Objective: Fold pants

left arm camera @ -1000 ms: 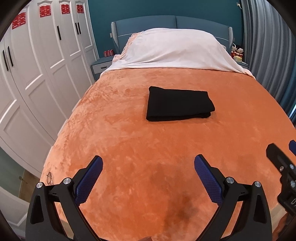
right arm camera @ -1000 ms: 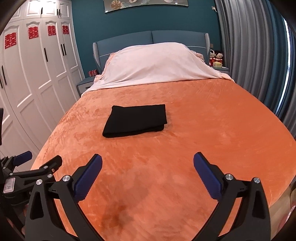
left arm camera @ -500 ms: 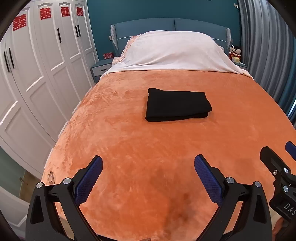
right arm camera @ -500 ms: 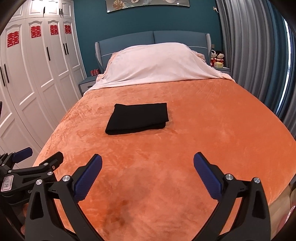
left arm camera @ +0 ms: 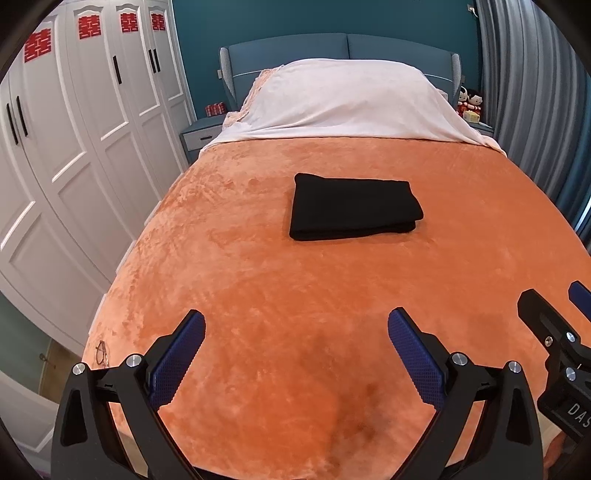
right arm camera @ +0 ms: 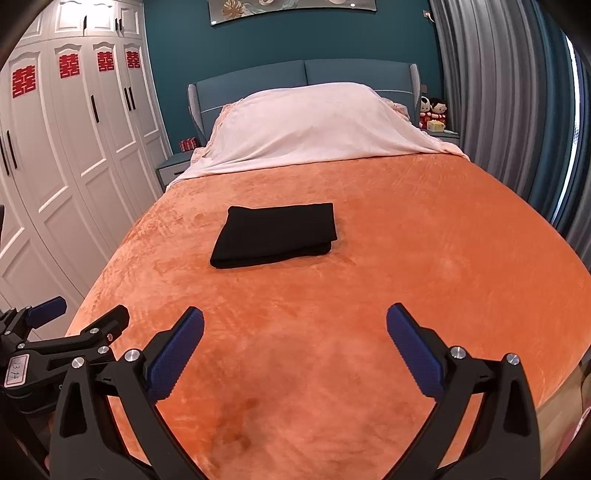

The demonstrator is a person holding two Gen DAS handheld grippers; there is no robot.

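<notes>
black pants [left arm camera: 354, 206] lay folded into a compact rectangle on the orange plush blanket [left arm camera: 295, 295], about mid-bed, flat, with stacked layers showing along the near and right edges. sat well apart from both grippers, touched by neither.

left gripper [left arm camera: 295, 356] hovered over the near end of the blanket, jaws spread wide, blue textured pads [left arm camera: 177, 362] facing each other with only blanket between them. held nothing. right gripper [right arm camera: 294, 352] hovered likewise over the near end, jaws wide apart, nothing clamped. seen from the left wrist view, showed up as a black frame with a blue tip at the right edge; from the right wrist view, the left gripper appeared at the near left, carrying a small white label.

beyond the pants, at the far end of the bed, a pale pink sheet [left arm camera: 351, 103] draped over a raised mound against a blue upholstered headboard [left arm camera: 332, 48]. white wardrobe [left arm camera: 74, 129] ran along the left wall, red double-happiness cutouts [left arm camera: 89, 26] stuck on its upper door panels. small blue nightstand [left arm camera: 201, 138] stood far left beside the bed, with small red items on top, too small to tell. two small dolls [right arm camera: 433, 110] sat on the far right nightstand. grey curtains [right arm camera: 517, 92] hung along the right side. dark stains marked the blanket near the grippers.
</notes>
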